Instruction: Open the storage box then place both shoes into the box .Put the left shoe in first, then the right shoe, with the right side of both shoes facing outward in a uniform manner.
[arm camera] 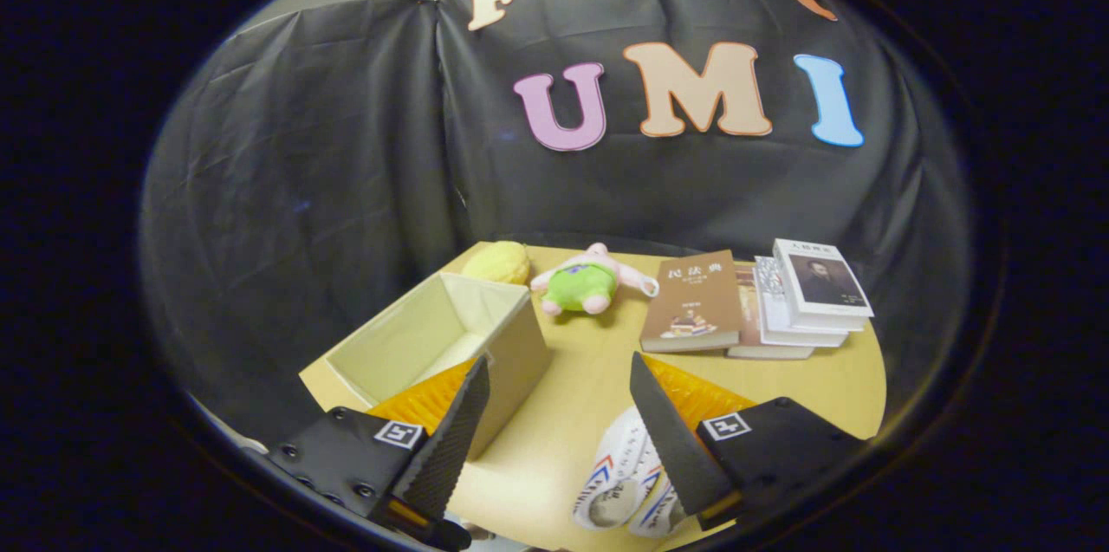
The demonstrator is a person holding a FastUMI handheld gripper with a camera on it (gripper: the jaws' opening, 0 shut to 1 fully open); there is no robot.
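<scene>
Two fingers of the tongs [559, 413] sit nearest the camera, spread wide apart with nothing pinched between them. Just under and against the right finger lies a pair of white shoes [619, 483] with red and blue markings, resting on the tabletop [572, 379]; part of them is hidden behind that finger, so which shoe is left and which is right cannot be told. Neither shoe is in the box.

Ahead of the left finger stands the box [433, 335], a pale open-topped fabric bin set at an angle, its near corner partly hidden by that finger. No lid is in view and its inside looks empty, so the opening step appears done and the box seems ready to receive the shoes. The tongs' wide spread fits a reach for the first shoe, though this is a judgement.

Beyond the box, near the far edge of the tabletop, rests a yellow rounded thing [498, 262]. Beside it lies a plush toy [589, 282], pink with green shorts. To its right a brown book [693, 302] lies flat, and next to that a stack of books [801, 296] is fanned out. These lie well apart from the shoes and out of the path between shoes and box.
</scene>
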